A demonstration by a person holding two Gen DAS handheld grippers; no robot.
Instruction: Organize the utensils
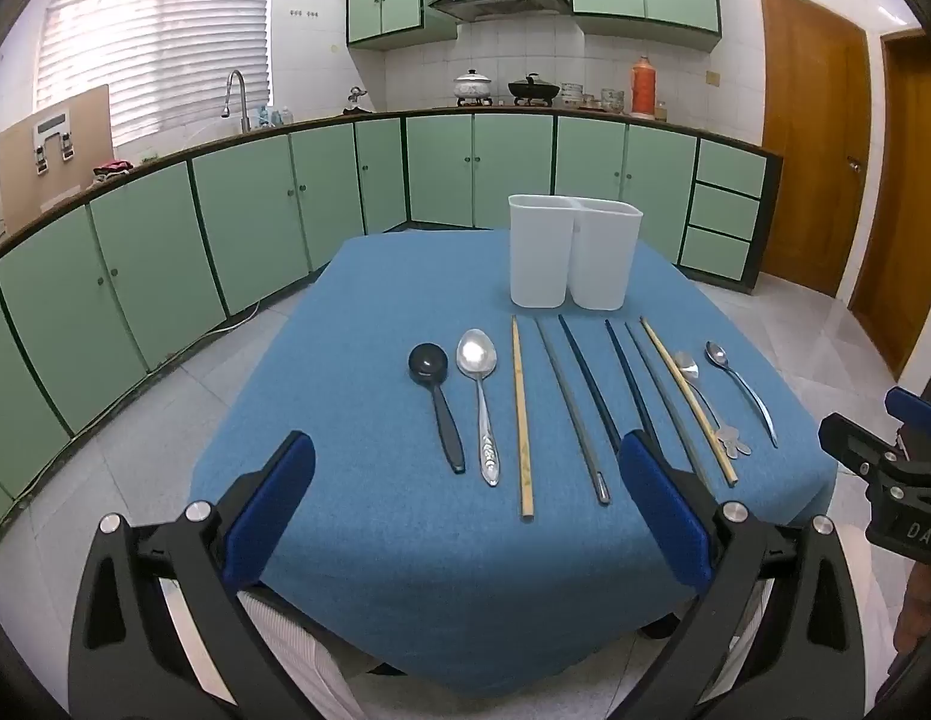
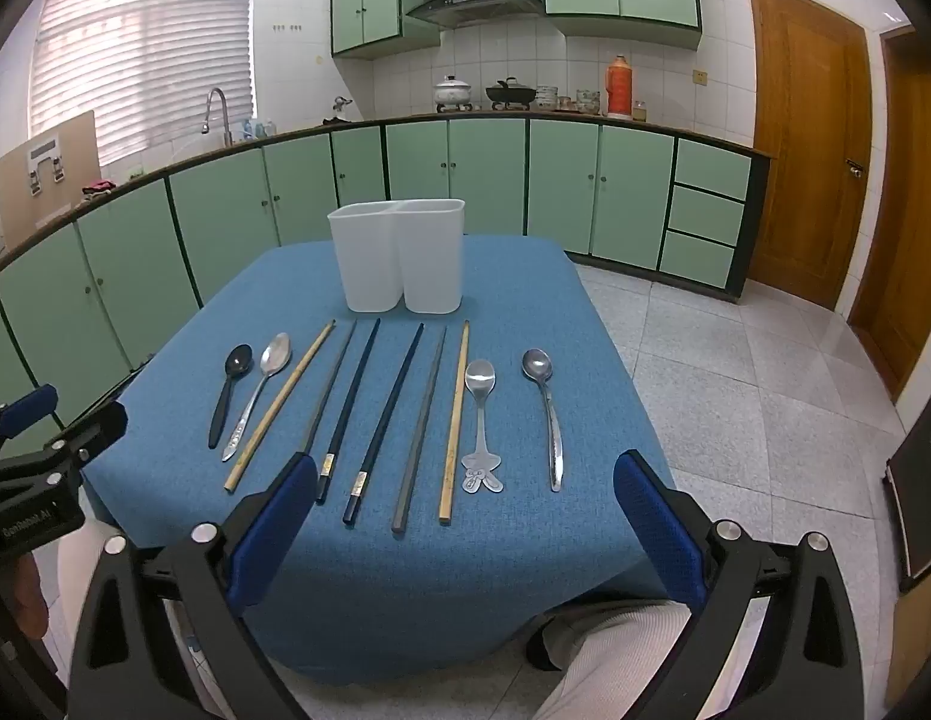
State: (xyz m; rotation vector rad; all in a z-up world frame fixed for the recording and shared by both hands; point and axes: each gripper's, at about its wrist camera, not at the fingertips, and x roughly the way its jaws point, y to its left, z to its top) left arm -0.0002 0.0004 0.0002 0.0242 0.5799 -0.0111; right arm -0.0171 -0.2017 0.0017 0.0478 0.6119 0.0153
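A white two-compartment holder (image 1: 573, 252) (image 2: 399, 258) stands empty at the far side of the blue table (image 1: 357, 408) (image 2: 525, 324). In a row before it lie a black spoon (image 1: 435, 390) (image 2: 228, 390), a large steel spoon (image 1: 480, 396) (image 2: 264, 384), several wooden, grey and dark blue chopsticks (image 1: 521, 414) (image 2: 381, 414), a steel spoon with a cartoon handle (image 2: 480, 420) and a small steel spoon (image 1: 741, 387) (image 2: 546, 414). My left gripper (image 1: 465, 498) is open above the near edge, left of centre. My right gripper (image 2: 465, 510) is open above the near edge at the right.
Green kitchen cabinets with a counter, sink, pots and a red thermos run behind the table. Wooden doors are at the right. Tiled floor surrounds the table. A person's legs show under the near edge.
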